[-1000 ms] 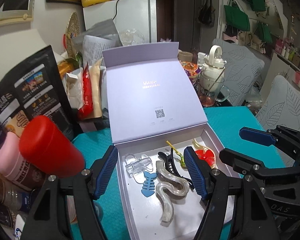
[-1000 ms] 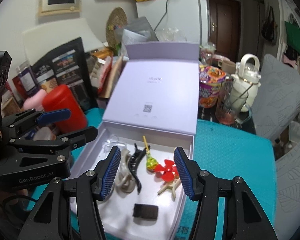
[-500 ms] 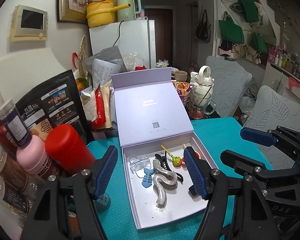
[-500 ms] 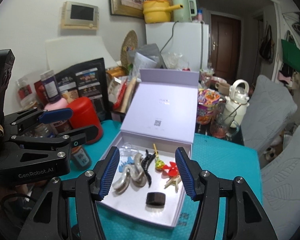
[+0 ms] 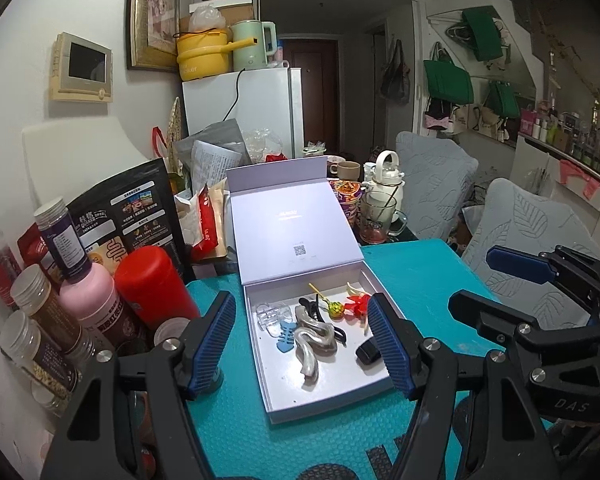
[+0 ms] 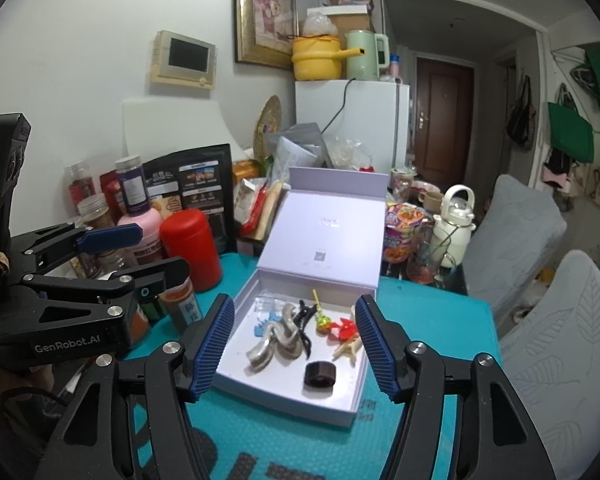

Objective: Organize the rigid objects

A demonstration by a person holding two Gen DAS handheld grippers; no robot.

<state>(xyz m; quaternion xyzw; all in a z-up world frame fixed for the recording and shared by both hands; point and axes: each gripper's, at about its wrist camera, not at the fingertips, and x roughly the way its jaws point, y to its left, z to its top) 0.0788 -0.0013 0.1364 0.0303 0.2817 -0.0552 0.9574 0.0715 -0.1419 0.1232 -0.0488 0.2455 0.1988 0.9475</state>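
Hair clips, trinkets all in lavender box [image 5: 328, 400]; lid up. Left gripper [image 5: 302, 344], right gripper [image 6: 294, 346] jaws apart, empty, right's just widened. Looks nearly done, lid maybe left.

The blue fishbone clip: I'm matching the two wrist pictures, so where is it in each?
Left wrist: blue fishbone clip, box centre-left, beside the silver wavy clip.
Right wrist: blue fishbone clip, box's left edge.
Shared landmark: red canister, left of the box.
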